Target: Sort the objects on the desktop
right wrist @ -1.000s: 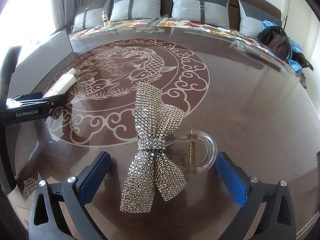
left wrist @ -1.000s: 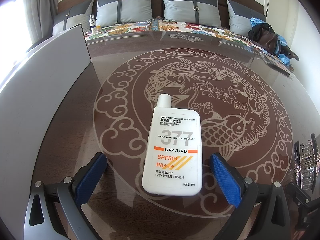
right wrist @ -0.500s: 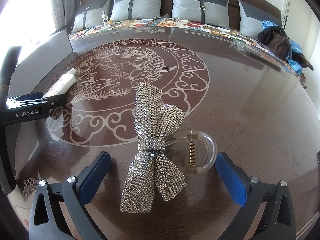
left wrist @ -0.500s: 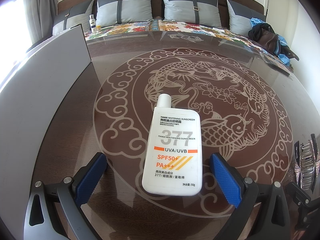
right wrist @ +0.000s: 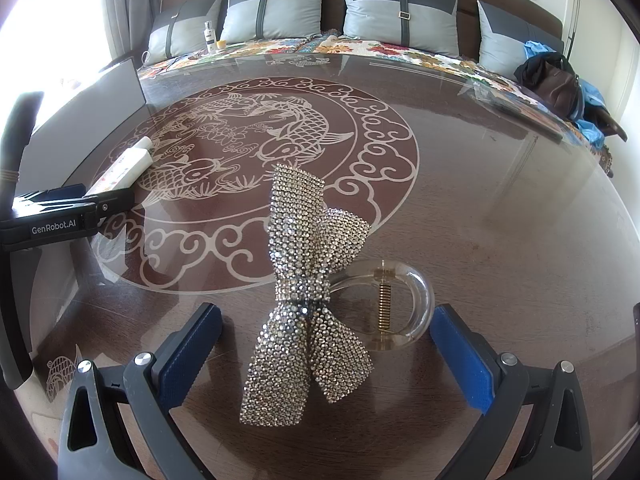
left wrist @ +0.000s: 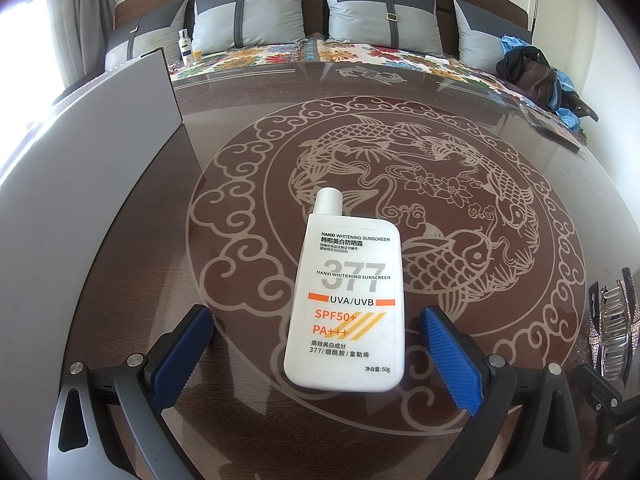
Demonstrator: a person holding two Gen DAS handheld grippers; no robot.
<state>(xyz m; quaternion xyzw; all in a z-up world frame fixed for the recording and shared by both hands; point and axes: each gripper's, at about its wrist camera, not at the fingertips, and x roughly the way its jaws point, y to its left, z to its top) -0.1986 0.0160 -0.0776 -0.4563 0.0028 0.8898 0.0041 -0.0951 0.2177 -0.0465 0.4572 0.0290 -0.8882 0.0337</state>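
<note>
**Two open grippers, each poised over its own object**

Nothing has changed over the last second: both views match the earlier ones, so neither pickup has begun and the sorting appears to be at its start.

The left gripper (left wrist: 316, 344) has its jaws spread wide and holds nothing. Between its ridged blue pads lies a white sunscreen bottle (left wrist: 346, 300), flat on its back near the table's (left wrist: 500, 120) left edge, cap pointing toward the far edge. The pads stand clear of its sides. The bottle is smooth plastic, a flattened rectangle with rounded corners and orange print.

The right gripper (right wrist: 326, 344) is likewise wide open and empty. Between its pads, near the front edge, rests a hair clip (right wrist: 316, 292): a bow covered in small glittering stones, fixed to a clear curved plastic claw with a brass-coloured spring. It looks bumpy and irregular, probably harder to pinch squarely than the bottle.

The table is glossy dark wood under glass, etched with fish and cloud scrolls. A grey panel (left wrist: 80, 160) lines its left edge.
</note>
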